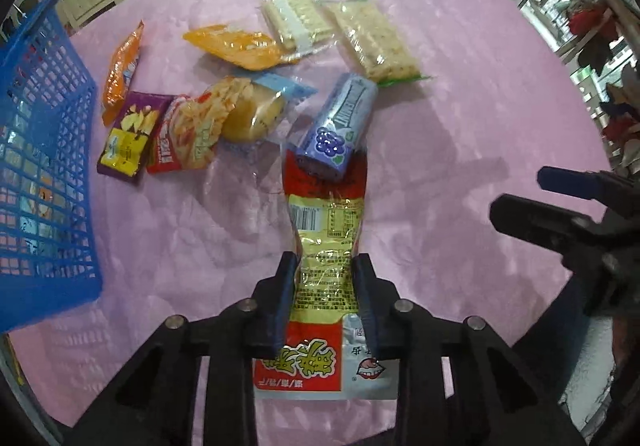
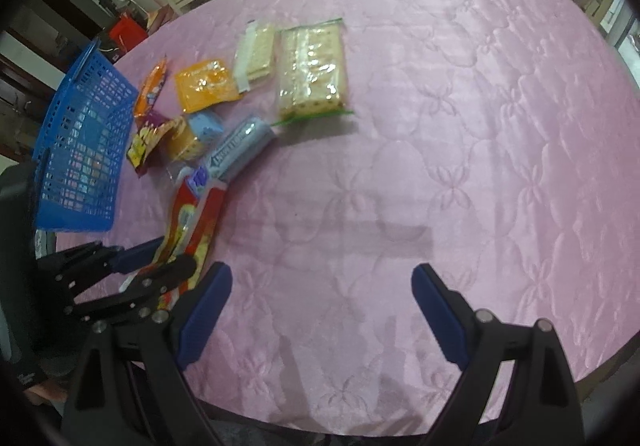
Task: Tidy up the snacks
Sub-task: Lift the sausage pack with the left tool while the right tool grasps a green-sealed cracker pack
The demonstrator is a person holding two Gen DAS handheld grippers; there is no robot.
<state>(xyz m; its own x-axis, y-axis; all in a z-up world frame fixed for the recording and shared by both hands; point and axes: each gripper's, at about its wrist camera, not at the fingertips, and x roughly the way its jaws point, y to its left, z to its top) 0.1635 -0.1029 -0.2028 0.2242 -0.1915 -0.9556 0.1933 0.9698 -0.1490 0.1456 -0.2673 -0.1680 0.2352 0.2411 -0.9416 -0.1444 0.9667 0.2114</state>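
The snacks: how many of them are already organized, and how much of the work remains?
Done: the blue basket seems to hold some packets behind its mesh; I cannot count them.
In hand: the left gripper is shut on the red and yellow packet, with the purple candy roll lying on its far end.
Left: about eight snacks on the pink tablecloth. The right gripper is open, holding nothing.
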